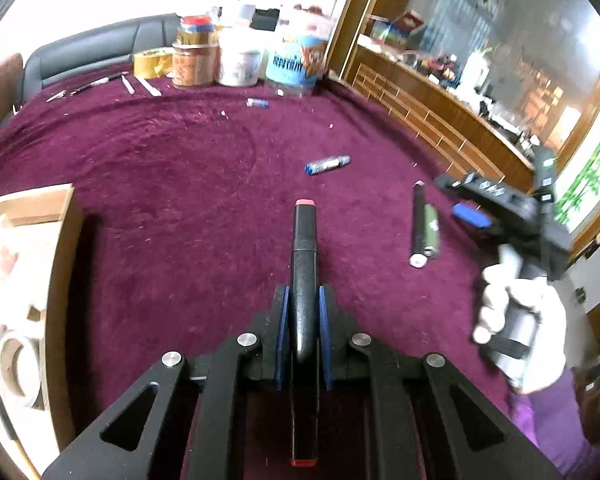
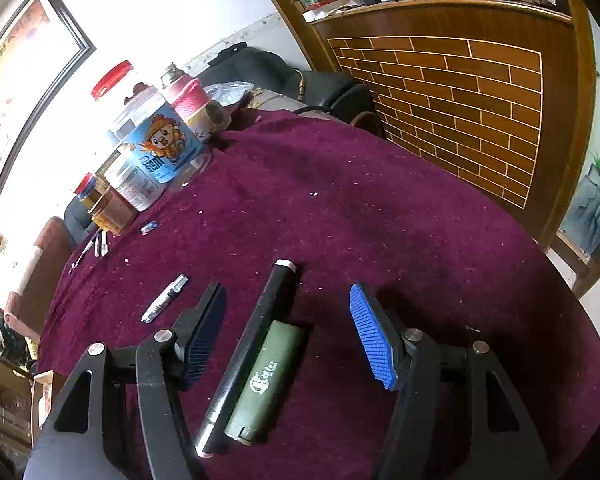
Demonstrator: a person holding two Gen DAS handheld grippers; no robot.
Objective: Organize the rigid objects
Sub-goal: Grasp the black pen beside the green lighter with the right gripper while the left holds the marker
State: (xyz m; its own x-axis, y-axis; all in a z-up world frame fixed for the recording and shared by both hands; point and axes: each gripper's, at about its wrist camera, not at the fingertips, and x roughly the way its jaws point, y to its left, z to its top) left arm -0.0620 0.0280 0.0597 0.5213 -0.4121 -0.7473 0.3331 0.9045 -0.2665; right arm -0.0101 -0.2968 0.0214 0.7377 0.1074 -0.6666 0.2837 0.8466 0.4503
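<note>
My left gripper is shut on a black marker with red caps, which sticks out forward above the purple tablecloth. A black pen and a green lighter lie side by side on the cloth, between the spread fingers of my open right gripper; its blue pads touch neither. In the left wrist view the right gripper, held by a white-gloved hand, hovers beside the pen and lighter. A silver-blue marker lies farther out.
A cardboard box with a tape roll inside stands at the left table edge. Several jars and tubs crowd the far edge, with thin tools and a small blue item nearby. A wooden counter runs along the right.
</note>
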